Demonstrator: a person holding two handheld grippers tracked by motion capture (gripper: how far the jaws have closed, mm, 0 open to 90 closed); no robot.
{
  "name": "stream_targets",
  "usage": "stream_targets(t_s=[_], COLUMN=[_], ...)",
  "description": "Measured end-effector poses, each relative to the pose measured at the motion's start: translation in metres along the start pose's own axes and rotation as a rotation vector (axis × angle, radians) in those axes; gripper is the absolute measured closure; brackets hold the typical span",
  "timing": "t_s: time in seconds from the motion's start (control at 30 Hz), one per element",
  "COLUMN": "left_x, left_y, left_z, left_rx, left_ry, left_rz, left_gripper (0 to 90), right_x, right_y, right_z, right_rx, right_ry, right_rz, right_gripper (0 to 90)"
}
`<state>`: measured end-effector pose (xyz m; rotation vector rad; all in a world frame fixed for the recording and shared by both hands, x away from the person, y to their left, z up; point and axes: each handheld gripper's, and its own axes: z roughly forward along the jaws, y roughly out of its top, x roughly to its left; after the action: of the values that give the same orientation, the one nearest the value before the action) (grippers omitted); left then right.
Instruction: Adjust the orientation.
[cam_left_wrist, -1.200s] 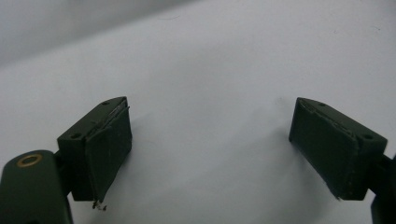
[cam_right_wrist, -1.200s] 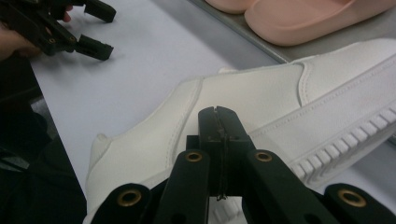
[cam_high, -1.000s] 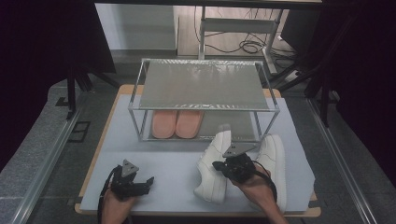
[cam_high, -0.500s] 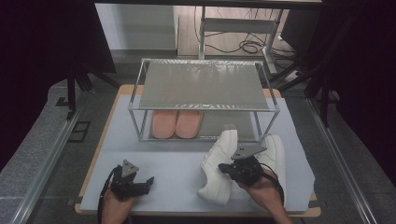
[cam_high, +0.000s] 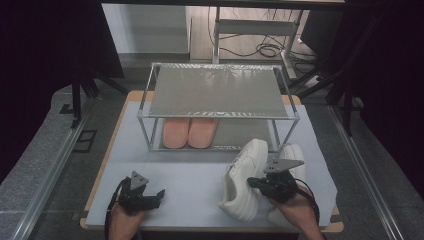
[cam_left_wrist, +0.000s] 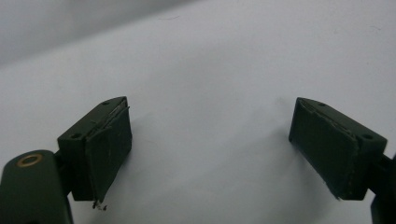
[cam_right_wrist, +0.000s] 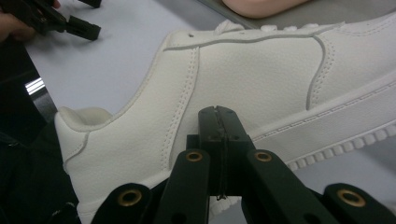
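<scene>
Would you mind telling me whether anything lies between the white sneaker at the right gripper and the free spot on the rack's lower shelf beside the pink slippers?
Nothing visible does. The white sneaker points toward the rack; only bare table lies between. The lower shelf right of the pink slippers looks free.

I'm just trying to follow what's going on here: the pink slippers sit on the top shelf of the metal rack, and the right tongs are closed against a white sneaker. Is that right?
Not quite. The pink slippers sit on the bottom level of the metal rack, under its top shelf, as the high view shows. The rest holds: the right tongs are closed against the white sneaker.
</scene>
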<state>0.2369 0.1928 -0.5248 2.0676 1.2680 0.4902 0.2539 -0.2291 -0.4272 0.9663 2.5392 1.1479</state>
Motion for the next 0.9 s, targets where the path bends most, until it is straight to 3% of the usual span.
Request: stream_targets(t_s=[0.5, 0.73, 0.9], left_x=[0.0, 0.0, 0.0], left_y=[0.0, 0.0, 0.0], left_z=[0.0, 0.0, 0.0], left_rx=[0.0, 0.0, 0.0], left_ry=[0.0, 0.0, 0.0], left_rz=[0.0, 0.0, -0.001], left_gripper=[13.3, 13.3, 13.3], right_x=[-0.018, -0.018, -0.013], right_y=[-0.028, -0.024, -0.017], right_z=[-0.02, -0.026, -0.033], right_rx=[0.022, -0.002, -0.028], right_ry=[-0.066, -0.056, -0.051], right_rz=[0.058, 0.06, 0.063], right_gripper=[86.3, 80.1, 70.2])
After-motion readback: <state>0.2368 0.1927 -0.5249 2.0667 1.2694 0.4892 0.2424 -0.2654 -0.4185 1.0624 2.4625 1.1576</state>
